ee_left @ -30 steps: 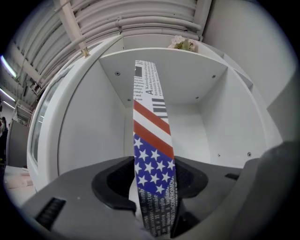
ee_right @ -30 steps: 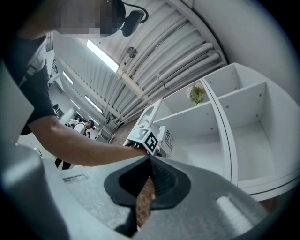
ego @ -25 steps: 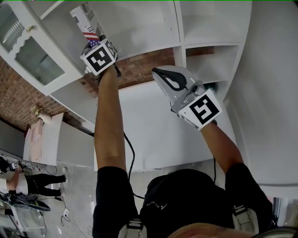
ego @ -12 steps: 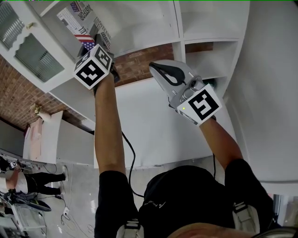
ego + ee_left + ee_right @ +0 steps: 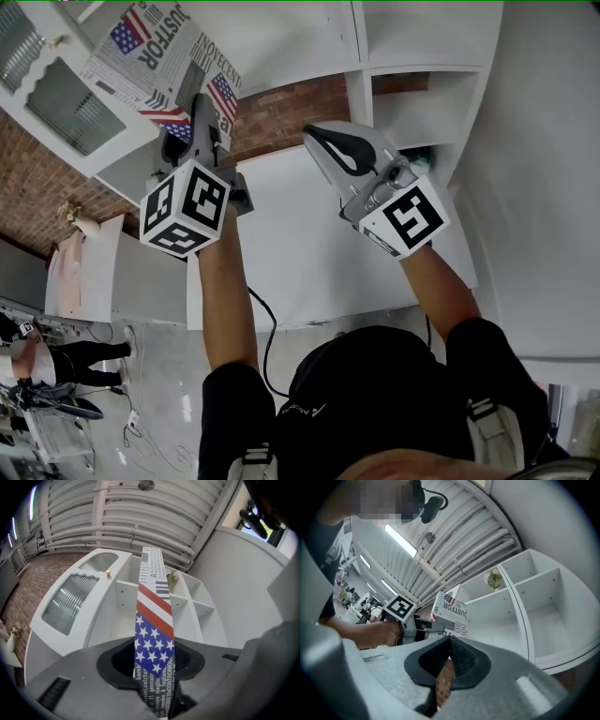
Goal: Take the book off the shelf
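The book (image 5: 155, 58), printed like a newspaper with American flags, hangs in front of the white shelf unit (image 5: 300, 47). My left gripper (image 5: 202, 108) is shut on its lower edge. In the left gripper view the book's spine (image 5: 153, 620) rises straight up from between the jaws of the left gripper (image 5: 154, 672), and the empty compartments (image 5: 122, 602) lie behind it. My right gripper (image 5: 319, 145) is held to the right of the book, shut and empty. The right gripper view shows the book (image 5: 452, 609) and the left gripper (image 5: 429, 625) beyond its closed jaws.
A cabinet door with ribbed glass (image 5: 56, 103) stands left of the shelf. A brick wall (image 5: 281, 122) shows behind the shelf unit. A small plant (image 5: 493, 579) sits in an upper compartment. A cable (image 5: 262, 323) hangs by the left arm. People stand at the lower left (image 5: 56, 366).
My left gripper has drawn back and down from the shelf, bringing the book out with it; much more of the cover shows now. The right gripper has hardly moved.
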`<state>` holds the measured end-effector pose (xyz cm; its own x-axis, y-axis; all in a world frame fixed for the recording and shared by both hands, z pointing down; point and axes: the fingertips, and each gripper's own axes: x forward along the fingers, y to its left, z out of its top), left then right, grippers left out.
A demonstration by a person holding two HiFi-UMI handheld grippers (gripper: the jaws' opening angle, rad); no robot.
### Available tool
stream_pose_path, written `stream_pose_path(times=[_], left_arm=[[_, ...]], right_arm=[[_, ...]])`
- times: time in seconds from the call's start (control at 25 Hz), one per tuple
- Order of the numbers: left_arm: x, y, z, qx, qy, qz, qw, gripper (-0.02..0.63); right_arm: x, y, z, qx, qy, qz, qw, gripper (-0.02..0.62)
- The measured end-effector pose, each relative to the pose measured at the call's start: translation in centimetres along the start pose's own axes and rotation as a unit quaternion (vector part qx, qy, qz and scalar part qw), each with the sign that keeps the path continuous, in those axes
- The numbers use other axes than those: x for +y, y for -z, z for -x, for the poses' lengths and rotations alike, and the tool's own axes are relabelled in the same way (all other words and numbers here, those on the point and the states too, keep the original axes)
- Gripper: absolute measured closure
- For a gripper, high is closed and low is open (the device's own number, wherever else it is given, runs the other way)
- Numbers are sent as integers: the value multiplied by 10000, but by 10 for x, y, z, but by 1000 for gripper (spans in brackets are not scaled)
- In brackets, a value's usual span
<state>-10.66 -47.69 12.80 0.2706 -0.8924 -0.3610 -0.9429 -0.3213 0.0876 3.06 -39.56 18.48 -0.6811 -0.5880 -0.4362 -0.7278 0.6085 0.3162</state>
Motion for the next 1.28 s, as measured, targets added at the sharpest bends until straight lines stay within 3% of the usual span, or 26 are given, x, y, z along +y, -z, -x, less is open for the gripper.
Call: stream_pose_path(times=[0.12, 0.36, 0.8, 1.28], left_arm=[[-14, 11, 39, -133, 188, 146, 9996, 456], [-55, 78, 135, -246, 556, 271, 9978, 456], [-62, 78, 128, -356, 926, 858, 9914, 456], [-61, 78, 131, -138, 1017, 938, 9903, 456]], right_arm=[[8, 8, 22, 7, 134, -21, 9999, 594], [43, 63, 103, 4, 429, -122, 9990, 594], [9, 70, 85, 420, 630, -382, 9964, 594], [23, 66, 80, 699, 624, -190, 9954, 595]])
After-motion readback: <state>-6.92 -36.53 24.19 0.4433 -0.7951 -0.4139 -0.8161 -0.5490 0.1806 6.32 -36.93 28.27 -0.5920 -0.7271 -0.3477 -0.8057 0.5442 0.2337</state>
